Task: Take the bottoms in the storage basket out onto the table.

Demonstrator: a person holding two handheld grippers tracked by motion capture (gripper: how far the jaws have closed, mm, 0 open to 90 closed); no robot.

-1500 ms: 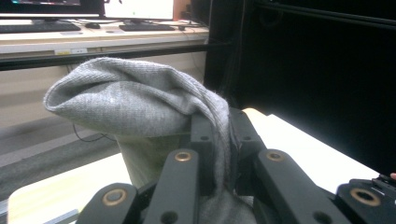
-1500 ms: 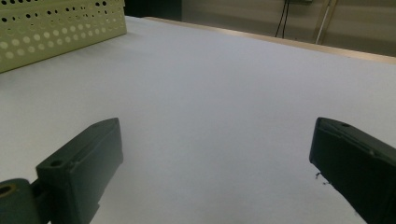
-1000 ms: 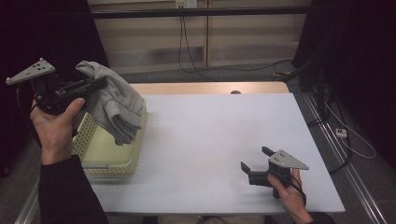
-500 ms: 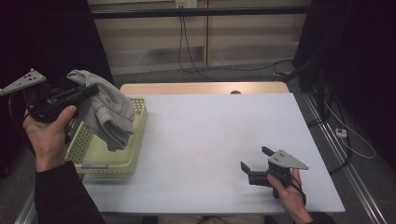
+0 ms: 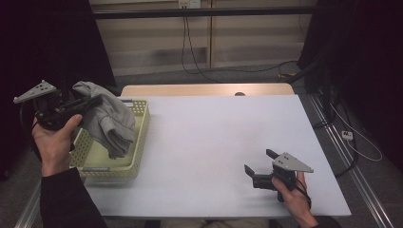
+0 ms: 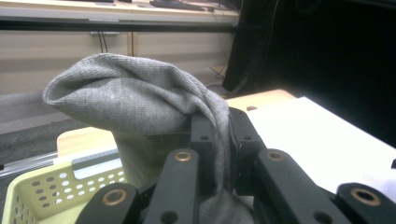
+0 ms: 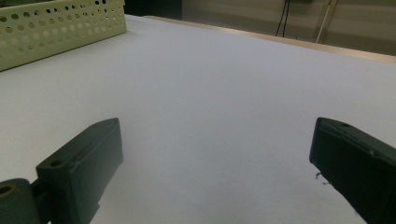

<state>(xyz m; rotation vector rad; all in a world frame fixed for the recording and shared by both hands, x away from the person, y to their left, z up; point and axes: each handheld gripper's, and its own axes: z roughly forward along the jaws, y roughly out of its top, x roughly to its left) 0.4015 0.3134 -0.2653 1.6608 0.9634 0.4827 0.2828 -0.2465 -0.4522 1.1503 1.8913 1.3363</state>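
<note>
Meanwhile, the left tongs (image 5: 92,102) were clenched on a grey knitted cloth (image 5: 108,121), holding it up over the pale yellow perforated basket (image 5: 135,159) at the left edge of the white surface (image 5: 214,142). Compared with half a second before, the left hand (image 5: 54,142) had dropped lower and the cloth's hanging end reached further down into the basket. In the left gripper view the cloth (image 6: 135,100) draped over and between the jaws. The right tongs (image 5: 259,171) had not moved: released, jaws spread wide, resting on the surface near its front right corner.
</note>
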